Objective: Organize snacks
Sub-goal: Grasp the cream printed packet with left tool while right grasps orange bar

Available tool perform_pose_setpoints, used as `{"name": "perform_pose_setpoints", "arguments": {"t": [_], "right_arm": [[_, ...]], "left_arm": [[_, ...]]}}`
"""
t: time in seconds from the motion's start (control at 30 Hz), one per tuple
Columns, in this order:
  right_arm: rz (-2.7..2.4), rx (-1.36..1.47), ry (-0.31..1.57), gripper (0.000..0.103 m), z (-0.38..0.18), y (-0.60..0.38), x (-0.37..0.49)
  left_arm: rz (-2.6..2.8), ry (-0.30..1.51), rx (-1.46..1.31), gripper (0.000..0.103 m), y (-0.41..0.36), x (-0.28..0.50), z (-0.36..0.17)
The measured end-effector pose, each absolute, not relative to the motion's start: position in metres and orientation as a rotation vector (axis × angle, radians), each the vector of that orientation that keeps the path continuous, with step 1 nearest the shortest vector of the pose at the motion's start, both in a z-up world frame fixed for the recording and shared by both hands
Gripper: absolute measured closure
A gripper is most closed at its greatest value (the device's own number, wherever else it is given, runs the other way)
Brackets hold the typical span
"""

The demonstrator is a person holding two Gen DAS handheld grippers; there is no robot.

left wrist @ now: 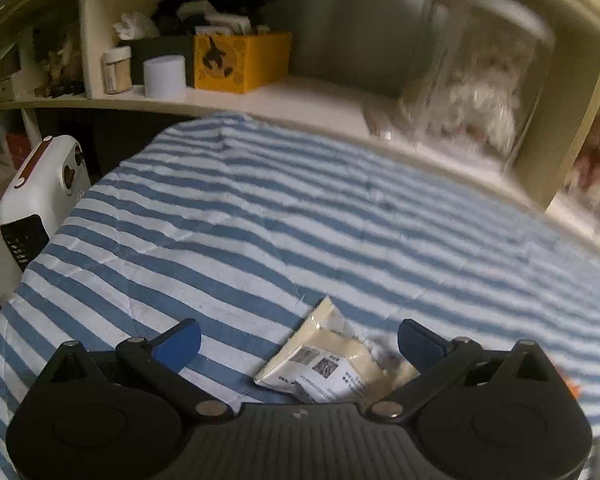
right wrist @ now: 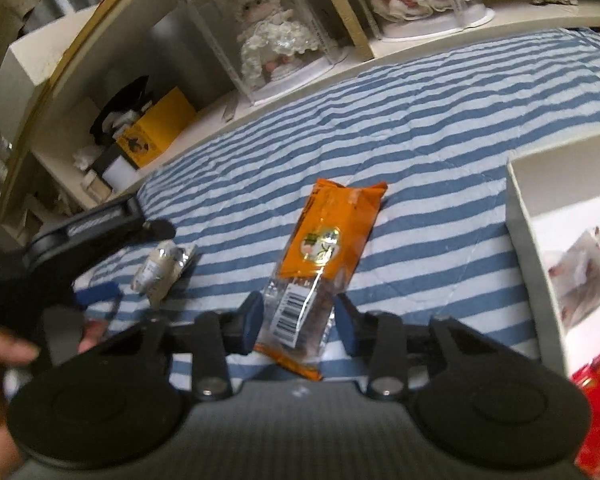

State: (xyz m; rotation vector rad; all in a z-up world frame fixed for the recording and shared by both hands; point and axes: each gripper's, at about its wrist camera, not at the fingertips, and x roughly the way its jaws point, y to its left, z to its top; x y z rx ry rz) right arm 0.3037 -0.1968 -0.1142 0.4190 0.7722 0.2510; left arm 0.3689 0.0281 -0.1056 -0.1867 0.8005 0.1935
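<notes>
On the striped bedspread (right wrist: 420, 120), the white box (right wrist: 524, 208) at the frame's right edge looks like the destination. The right tool (right wrist: 298, 320) has pinched the orange snack packet (right wrist: 328, 248) at its clear lower end; lift gently. The left tool (left wrist: 300, 340) gapes wide around the pale sachet (left wrist: 332, 360), bottom centre, gripping nothing.

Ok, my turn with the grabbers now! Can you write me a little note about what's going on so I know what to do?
Right gripper: shut on the near end of the orange snack packet, which lies on the striped cloth.
Left gripper: open, with the small cream packet between its fingers, not gripped.
White box: on the right, already holds a clear packet.
Done: at least one snack boxed.
Left: probably put the orange packet in the box, then grab the cream one.
</notes>
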Motion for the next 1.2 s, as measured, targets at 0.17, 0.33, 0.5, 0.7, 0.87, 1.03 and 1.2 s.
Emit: {"name": "perform_pose_setpoints", "arguments": {"t": [0.17, 0.33, 0.5, 0.7, 0.87, 1.03, 1.2], "right_arm": [[0.268, 0.332, 0.817, 0.075, -0.101, -0.201, 0.308], [0.26, 0.417, 0.795, 0.061, -0.103, -0.212, 0.307], [0.234, 0.46, 0.798, 0.05, -0.112, -0.211, 0.309], [0.211, 0.497, 0.787, 0.041, -0.116, -0.203, 0.312], [0.17, 0.501, 0.781, 0.033, -0.12, -0.188, 0.316], [0.136, 0.465, 0.77, 0.036, -0.122, -0.18, 0.315], [0.124, 0.476, 0.784, 0.047, -0.121, -0.185, 0.315]], "left_arm": [[0.172, 0.806, -0.06, 0.0, 0.015, 0.365, -0.111], [0.065, 0.792, -0.061, 0.001, 0.015, 0.343, -0.111], [-0.039, 0.802, 0.03, 0.002, 0.008, 0.317, -0.115], [-0.023, 0.787, -0.012, 0.002, 0.02, 0.301, -0.108], [0.027, 0.793, -0.16, 0.001, 0.029, 0.309, -0.097], [0.085, 0.838, -0.203, 0.004, 0.018, 0.328, -0.097], [0.143, 0.868, -0.178, 0.022, 0.002, 0.346, -0.102]]}}
